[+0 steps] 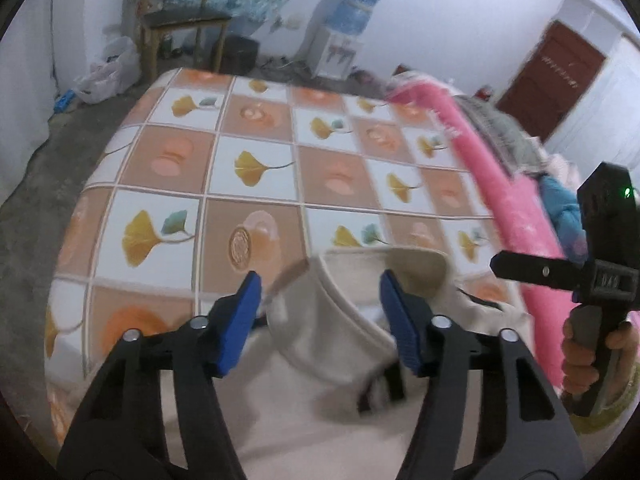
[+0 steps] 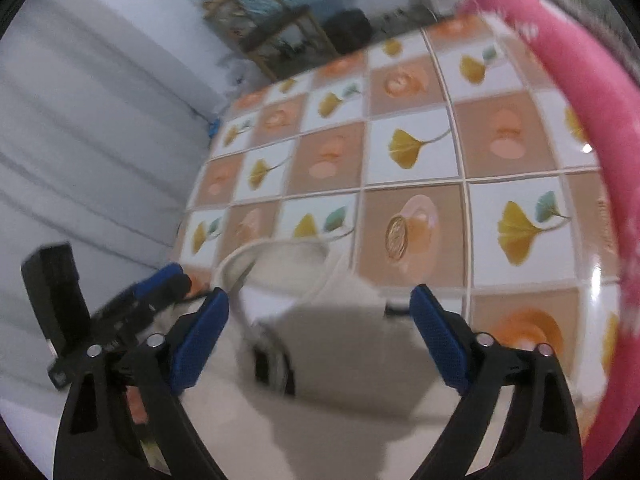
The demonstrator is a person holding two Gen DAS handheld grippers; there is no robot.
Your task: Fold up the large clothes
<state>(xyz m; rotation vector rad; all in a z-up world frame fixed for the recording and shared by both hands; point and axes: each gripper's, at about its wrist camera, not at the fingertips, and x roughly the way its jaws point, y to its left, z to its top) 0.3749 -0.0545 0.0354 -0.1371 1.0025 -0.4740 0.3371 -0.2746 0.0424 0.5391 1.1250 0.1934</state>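
A cream-white garment (image 1: pixel 340 344) lies bunched on the near part of the table, its ribbed collar toward the far side; it also shows in the right wrist view (image 2: pixel 320 320). My left gripper (image 1: pixel 320 284) is open and empty, its blue pads (image 1: pixel 240 320) spread on either side of the collar, just above the cloth. My right gripper (image 2: pixel 320 300) is open and empty over the same garment; its body, held by a hand, shows in the left wrist view (image 1: pixel 592 280). The left gripper shows in the right wrist view (image 2: pixel 152 288).
The table has a checked cloth (image 1: pixel 256 168) with ginkgo leaves. A pink garment (image 1: pixel 500 184) runs along its right edge, with a grey and blue pile (image 1: pixel 560 200) behind. A chair (image 1: pixel 180 20), a water dispenser (image 1: pixel 340 40) and bags (image 1: pixel 108 72) stand beyond.
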